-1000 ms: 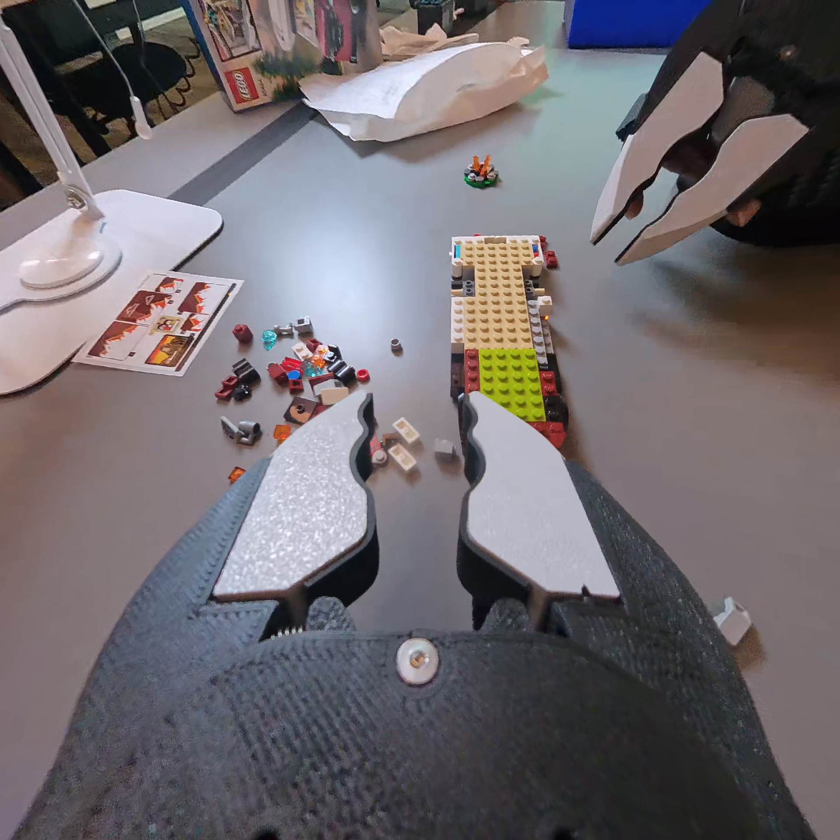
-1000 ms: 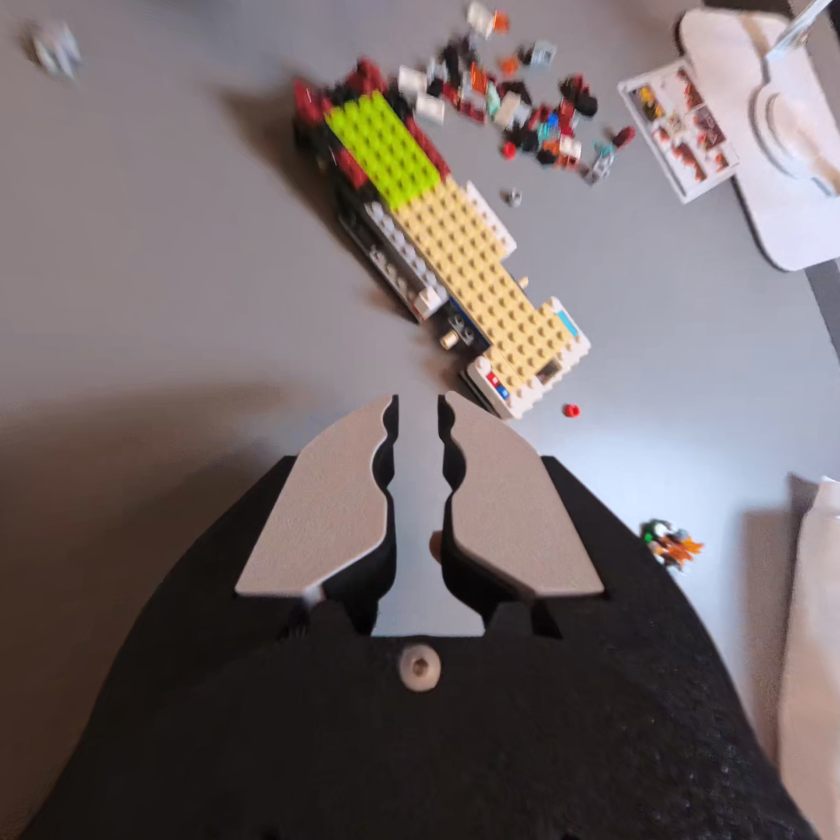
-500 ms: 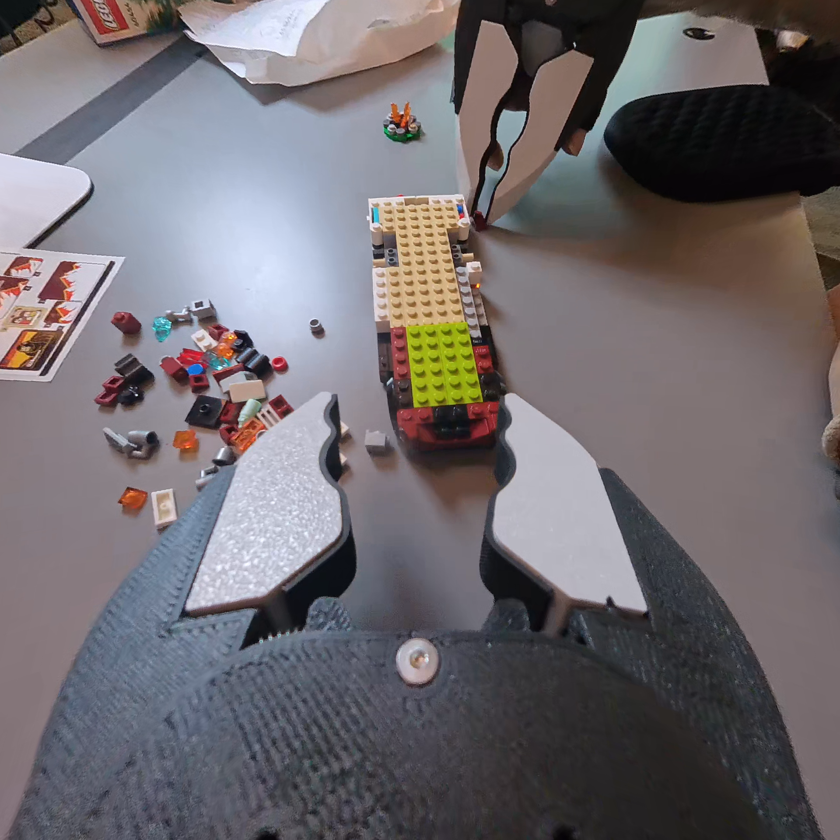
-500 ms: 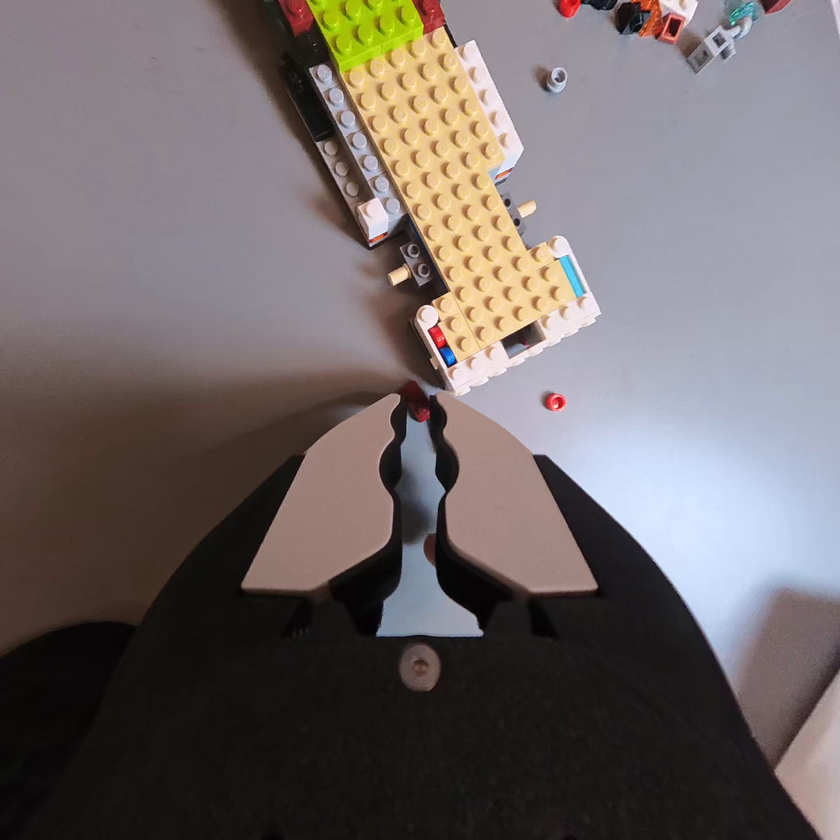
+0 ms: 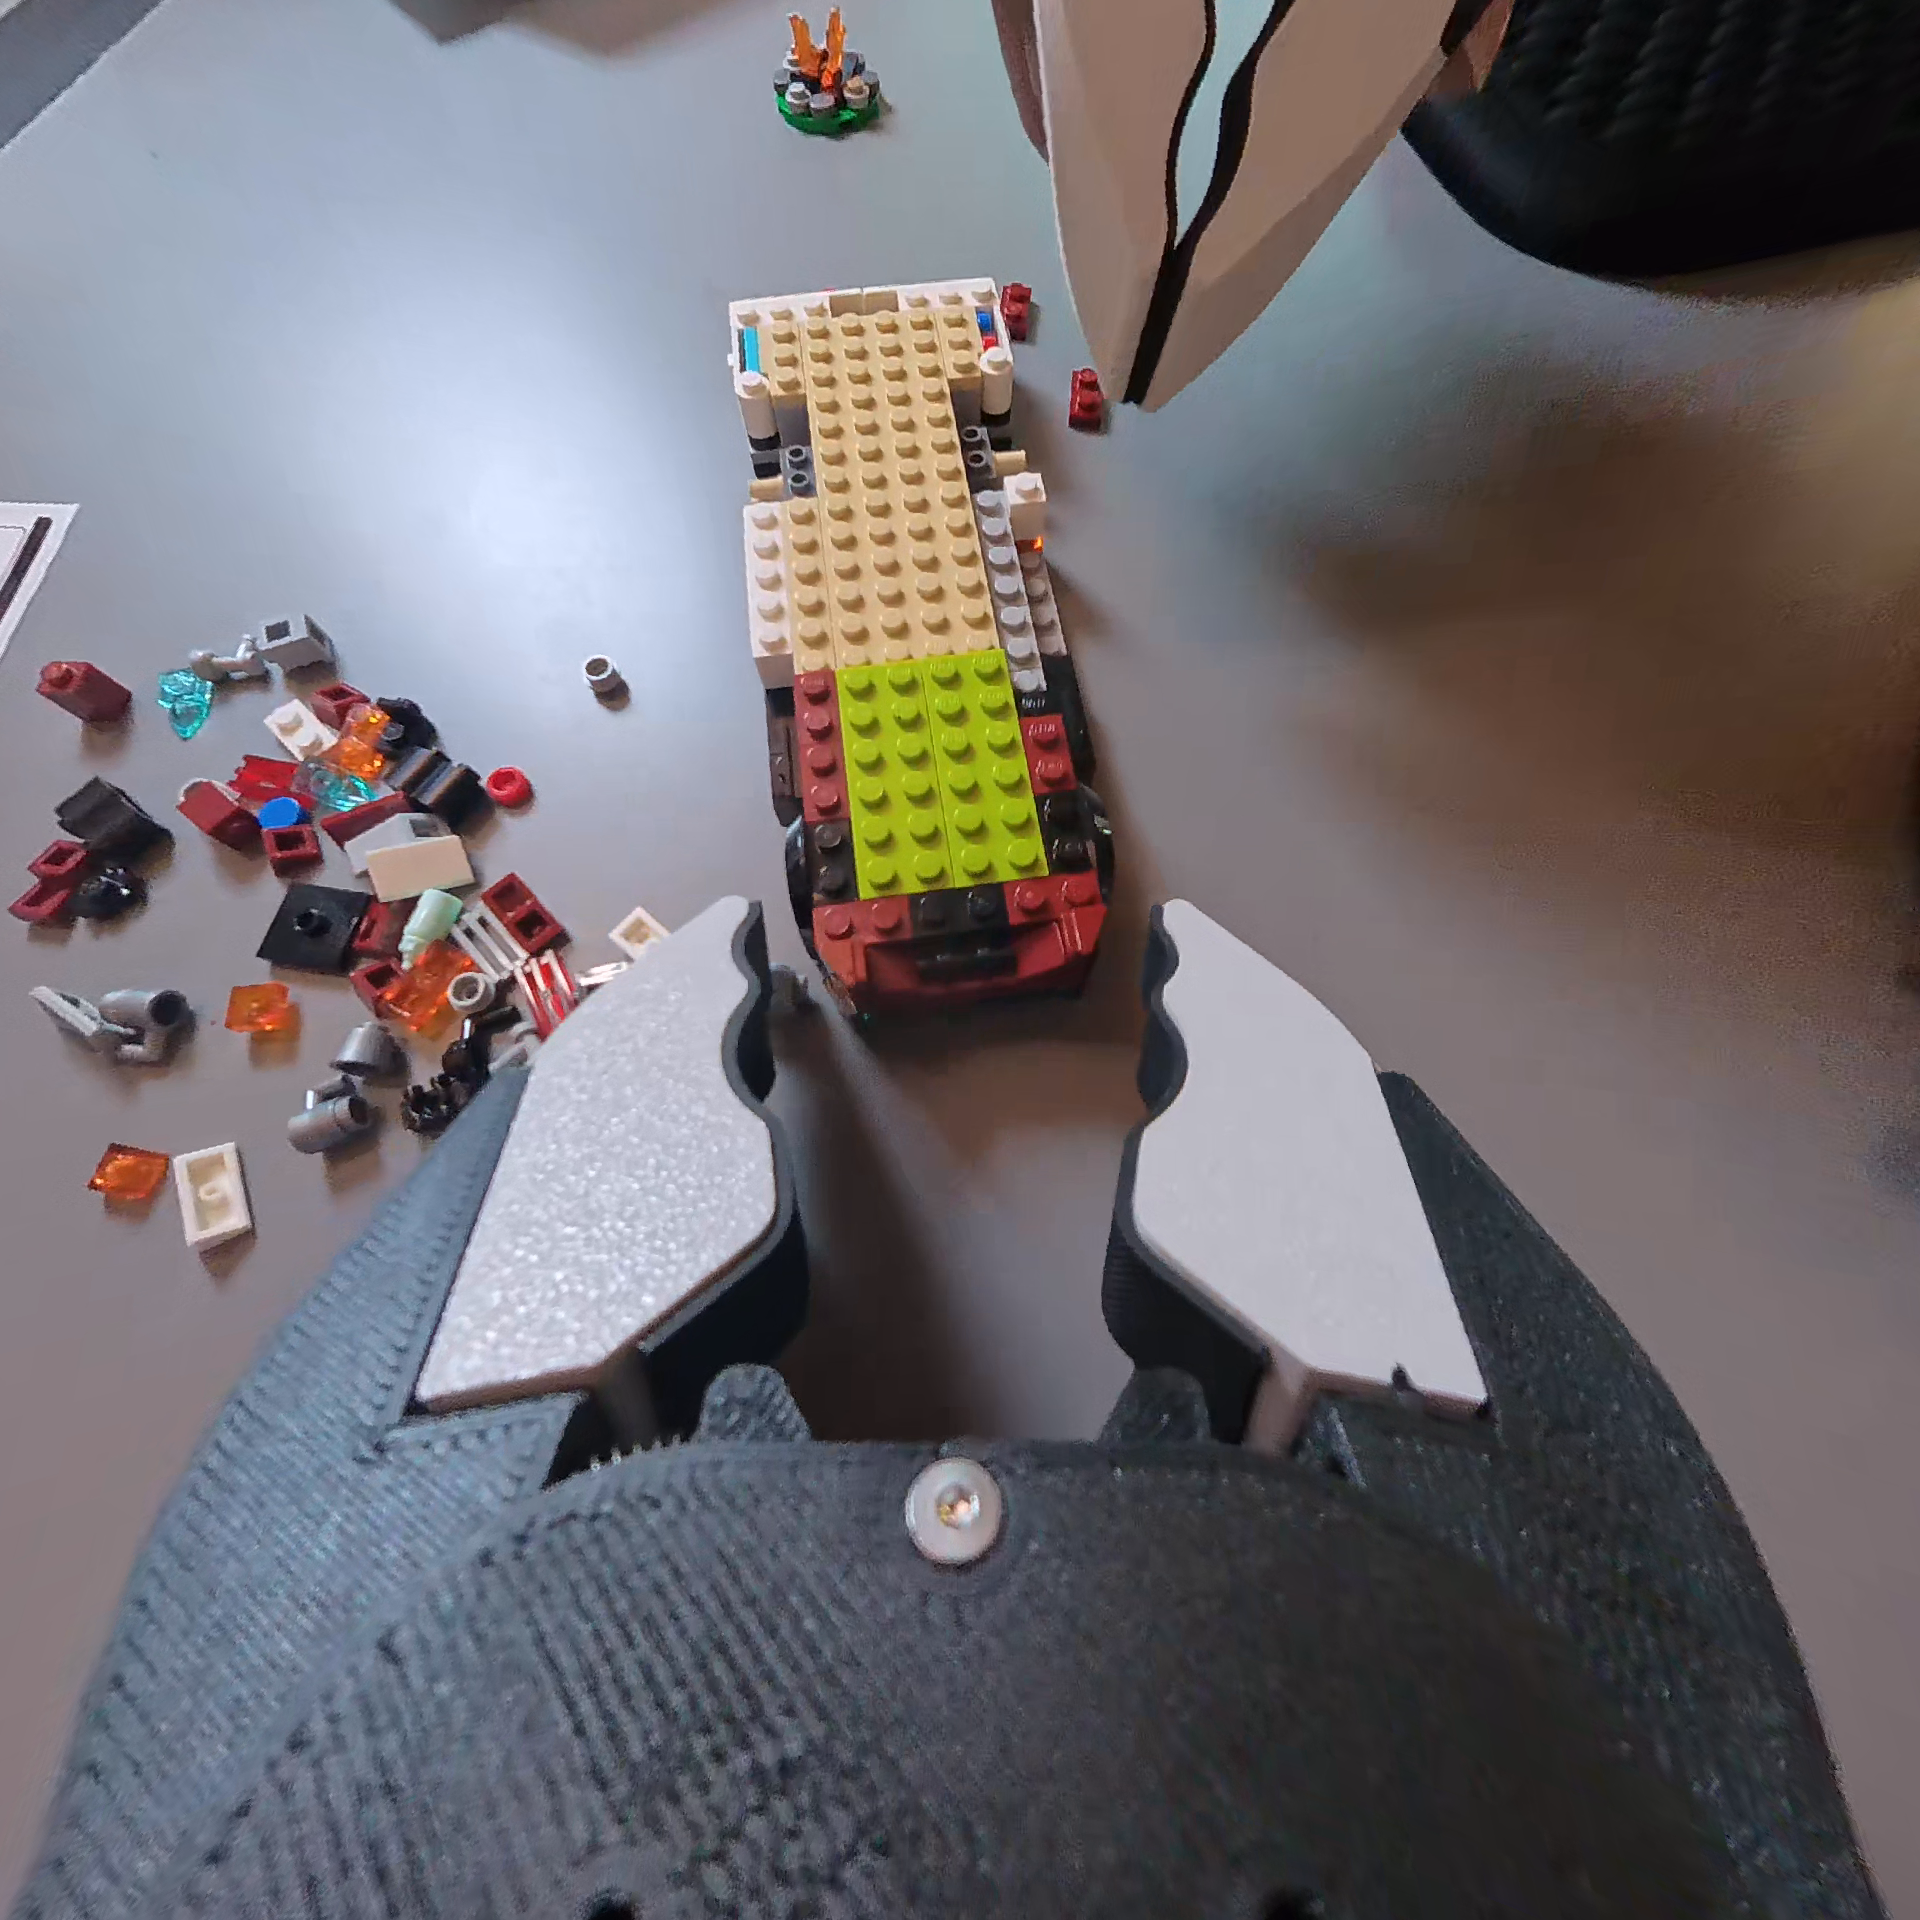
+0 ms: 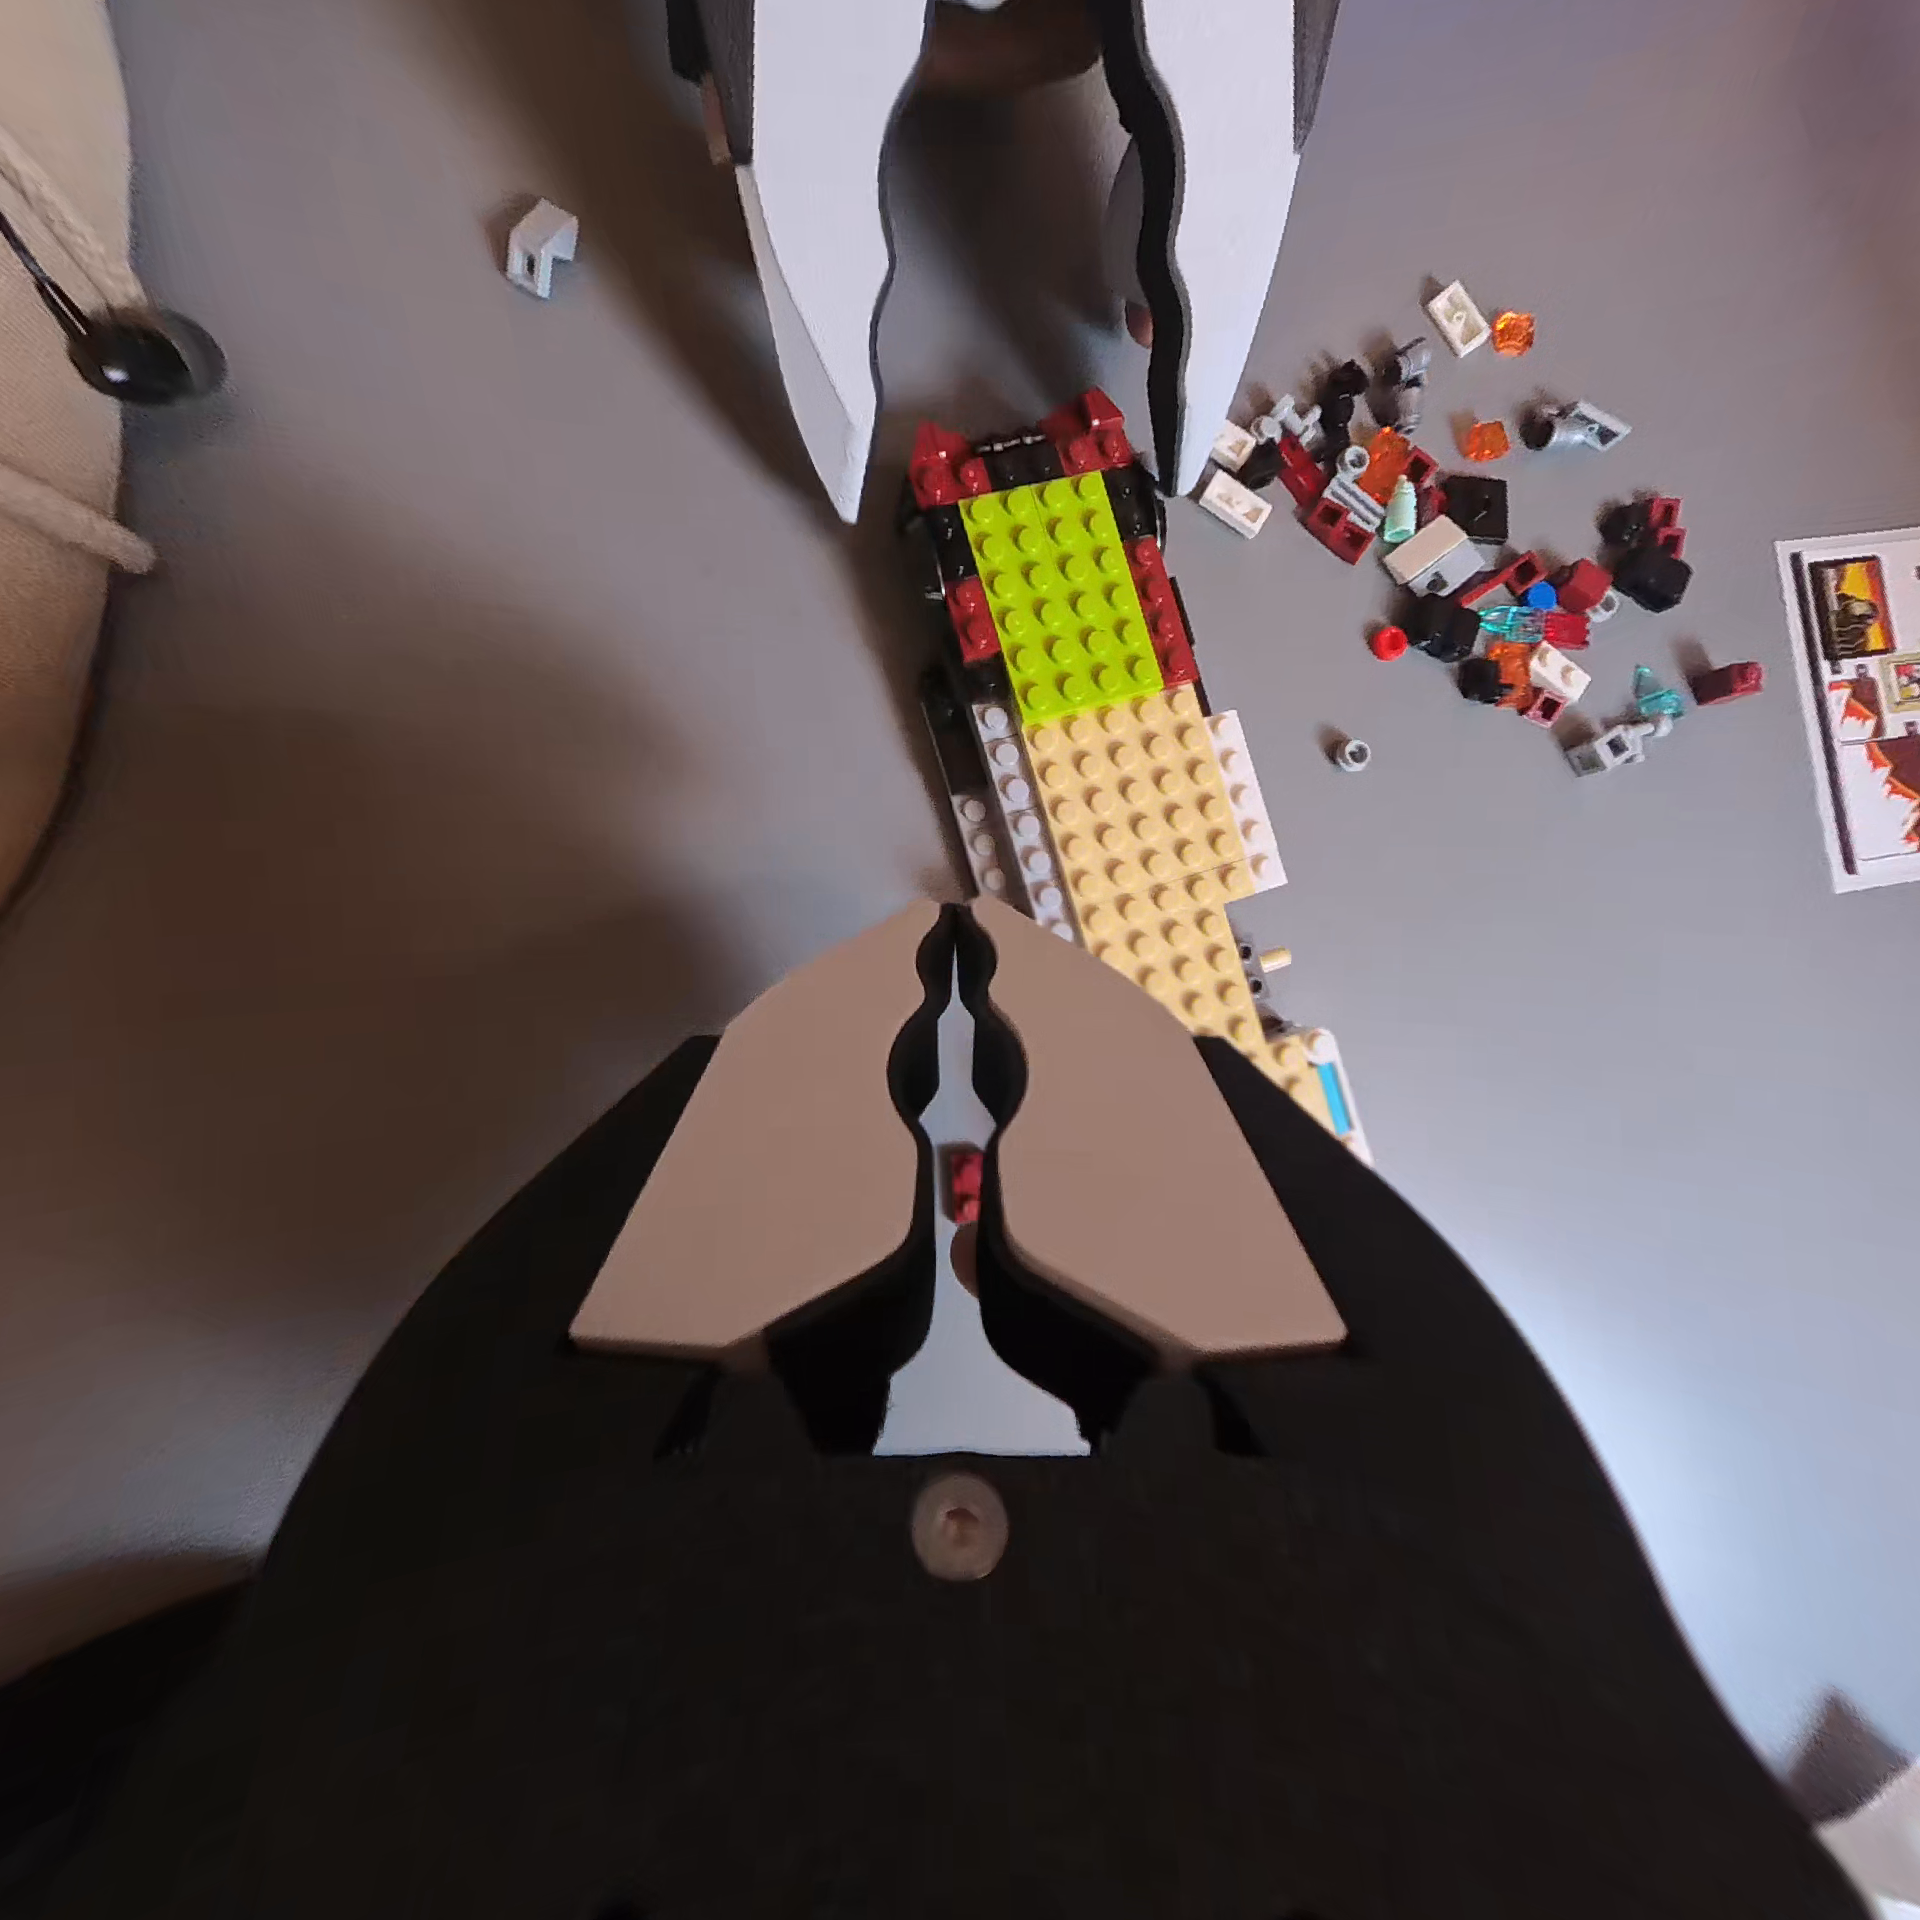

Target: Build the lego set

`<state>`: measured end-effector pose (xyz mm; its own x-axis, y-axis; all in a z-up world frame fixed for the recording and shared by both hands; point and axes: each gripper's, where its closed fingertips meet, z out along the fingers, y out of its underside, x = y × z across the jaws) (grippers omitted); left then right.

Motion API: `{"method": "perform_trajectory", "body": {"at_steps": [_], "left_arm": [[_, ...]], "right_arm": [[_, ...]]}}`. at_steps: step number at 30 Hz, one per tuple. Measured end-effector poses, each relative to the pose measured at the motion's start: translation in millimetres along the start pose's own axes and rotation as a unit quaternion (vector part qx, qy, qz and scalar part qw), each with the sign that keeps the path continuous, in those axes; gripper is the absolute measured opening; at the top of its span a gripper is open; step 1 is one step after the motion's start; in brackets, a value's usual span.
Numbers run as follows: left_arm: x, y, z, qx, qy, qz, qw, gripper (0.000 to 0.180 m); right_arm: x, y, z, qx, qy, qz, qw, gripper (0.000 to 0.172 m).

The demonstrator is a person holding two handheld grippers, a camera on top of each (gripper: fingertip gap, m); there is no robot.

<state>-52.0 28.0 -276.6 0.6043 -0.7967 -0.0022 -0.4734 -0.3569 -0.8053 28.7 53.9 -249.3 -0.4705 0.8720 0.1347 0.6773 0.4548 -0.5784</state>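
A long brick model (image 5: 894, 582) with a tan and lime top and a dark red near end lies on the grey table (image 5: 1455, 831). My left gripper (image 5: 956, 925) is open, its fingertips on either side of the dark red end without touching it. It also shows in the right wrist view (image 6: 1013, 499). My right gripper (image 6: 954, 916) is shut, tip against tip, at the model's far right corner, and it shows in the left wrist view (image 5: 1127, 393). A small dark red brick (image 5: 1086, 400) lies on the table beside its tips, not held; it shows through the finger gap (image 6: 964, 1184).
A heap of small loose pieces (image 5: 343, 862) lies left of the model, with a grey round stud (image 5: 601, 673) apart from it. A small campfire build (image 5: 828, 83) stands beyond the model. A white piece (image 6: 540, 244) and a sticker sheet (image 6: 1860, 707) lie on the table. About 10 cm separates my left fingertips from my right. The grey round stud (image 5: 601, 673) lies around 7 cm away from my left fingertips. It is also in sight in the right wrist view (image 6: 1350, 756).
My left gripper opened wider and moved up to the model's near end. My right gripper came down at the far corner and closed at the small dark red brick, which now lies outside its tips.
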Motion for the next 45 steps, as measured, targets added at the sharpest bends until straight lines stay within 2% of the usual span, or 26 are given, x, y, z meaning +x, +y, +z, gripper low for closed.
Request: {"method": "perform_trajectory", "body": {"at_steps": [7,15,16,18,23,27,33,45], "left_arm": [[-2,-1,-2,0.004,-0.001,0.005,1.0,0.068],[3,-1,-1,0.003,0.009,0.004,1.0,0.068],[3,-1,0,0.003,0.007,0.005,1.0,0.068],[3,-2,0,0.006,0.005,0.005,1.0,0.067],[-1,-3,1,0.006,-0.005,0.005,1.0,0.059],[-1,-3,0,0.007,-0.007,0.005,1.0,0.057],[-1,-3,0,0.006,-0.006,0.005,1.0,0.057],[-1,-2,1,0.006,-0.004,0.006,1.0,0.057]], "right_arm": [[5,47,-18,-0.048,-0.007,0.052,0.997,0.011],[1,71,-2,-0.06,-0.029,0.091,0.994,0.014],[0,70,-1,-0.055,-0.036,0.097,0.993,0.008],[-3,67,-1,-0.057,-0.048,0.094,0.993,0.008],[-3,-3,0,0.034,-0.043,0.035,0.998,0.008],[-1,-34,20,0.033,-0.038,-0.035,0.998,0.008],[3,-31,39,0.001,-0.046,-0.052,0.998,0.008],[3,-23,42,-0.011,-0.032,-0.042,0.999,0.008]]}}
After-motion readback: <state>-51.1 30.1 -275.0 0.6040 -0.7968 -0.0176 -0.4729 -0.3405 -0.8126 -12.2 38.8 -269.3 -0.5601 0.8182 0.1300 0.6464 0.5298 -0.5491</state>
